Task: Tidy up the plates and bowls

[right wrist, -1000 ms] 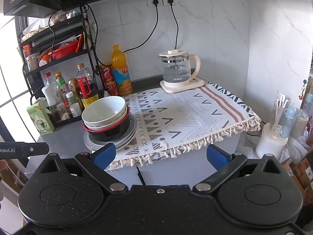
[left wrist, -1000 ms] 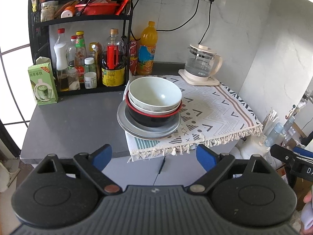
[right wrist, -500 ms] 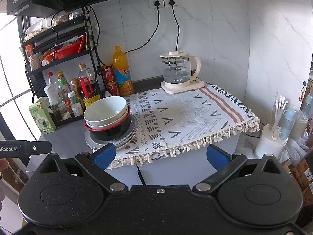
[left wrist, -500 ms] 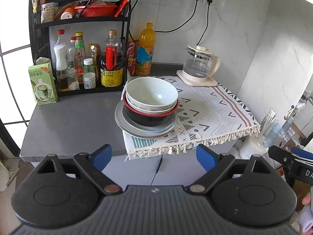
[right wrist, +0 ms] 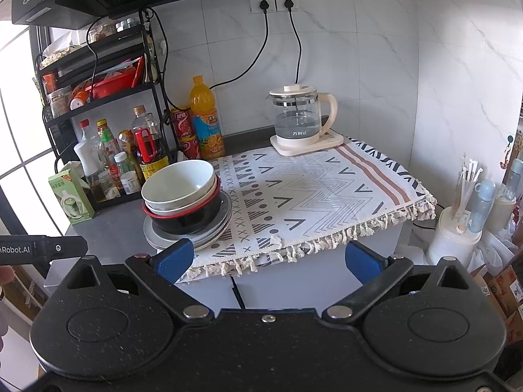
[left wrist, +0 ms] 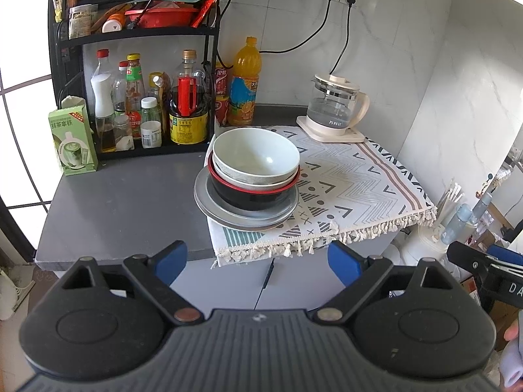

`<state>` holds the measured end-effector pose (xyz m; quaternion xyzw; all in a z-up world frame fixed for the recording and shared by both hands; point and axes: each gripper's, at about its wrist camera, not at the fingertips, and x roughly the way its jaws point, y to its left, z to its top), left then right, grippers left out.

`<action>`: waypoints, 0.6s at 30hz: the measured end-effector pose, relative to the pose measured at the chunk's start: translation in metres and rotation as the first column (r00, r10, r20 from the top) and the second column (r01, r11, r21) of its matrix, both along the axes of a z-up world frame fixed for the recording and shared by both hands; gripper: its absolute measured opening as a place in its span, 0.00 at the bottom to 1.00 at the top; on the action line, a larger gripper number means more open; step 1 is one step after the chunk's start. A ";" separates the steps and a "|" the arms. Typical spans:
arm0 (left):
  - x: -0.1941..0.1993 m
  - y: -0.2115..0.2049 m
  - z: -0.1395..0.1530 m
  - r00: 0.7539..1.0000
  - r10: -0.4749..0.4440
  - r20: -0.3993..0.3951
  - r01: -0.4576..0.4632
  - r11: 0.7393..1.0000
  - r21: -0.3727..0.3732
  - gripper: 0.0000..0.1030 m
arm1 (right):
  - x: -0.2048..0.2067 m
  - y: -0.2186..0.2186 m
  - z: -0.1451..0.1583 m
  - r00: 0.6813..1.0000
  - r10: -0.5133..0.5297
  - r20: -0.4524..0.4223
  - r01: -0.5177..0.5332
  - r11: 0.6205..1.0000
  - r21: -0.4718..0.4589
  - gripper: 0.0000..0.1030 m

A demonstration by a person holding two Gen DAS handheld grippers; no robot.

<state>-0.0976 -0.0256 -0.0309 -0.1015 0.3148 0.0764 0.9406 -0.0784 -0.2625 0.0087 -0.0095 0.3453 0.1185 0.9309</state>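
A pale bowl (left wrist: 258,155) sits nested in a second pale bowl, inside a black bowl with a red rim (left wrist: 251,196), on stacked grey plates (left wrist: 209,201). The stack stands at the left edge of the patterned cloth (left wrist: 353,189). It shows in the right wrist view too, with the top bowl (right wrist: 179,183) and the plates (right wrist: 209,238). My left gripper (left wrist: 258,263) is open and empty, held back from the counter's front edge. My right gripper (right wrist: 268,259) is open and empty, also short of the counter.
A black rack (left wrist: 137,36) with bottles and jars stands at the back left. An orange juice bottle (left wrist: 246,81) and a glass kettle (left wrist: 336,107) stand at the back. A green carton (left wrist: 73,143) is on the grey counter (left wrist: 114,205). A white holder with bottles (right wrist: 464,228) is at the right.
Both grippers have drawn back slightly from the counter, so the stack looks a little smaller and farther. Nothing on the counter has moved.
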 end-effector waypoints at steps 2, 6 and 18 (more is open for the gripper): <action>0.000 0.001 0.000 1.000 0.000 -0.001 0.000 1.000 -0.003 0.89 | 0.000 0.002 -0.001 1.000 -0.002 -0.001 0.002 1.000 0.000 0.97; 0.000 0.002 0.000 1.000 0.001 -0.003 -0.001 1.000 0.000 0.89 | 0.000 0.003 -0.001 1.000 0.001 0.001 -0.001 1.000 0.001 0.97; -0.001 0.005 -0.001 1.000 0.003 -0.007 -0.003 1.000 0.003 0.89 | 0.000 0.003 -0.001 1.000 -0.004 -0.001 0.004 1.000 0.000 0.97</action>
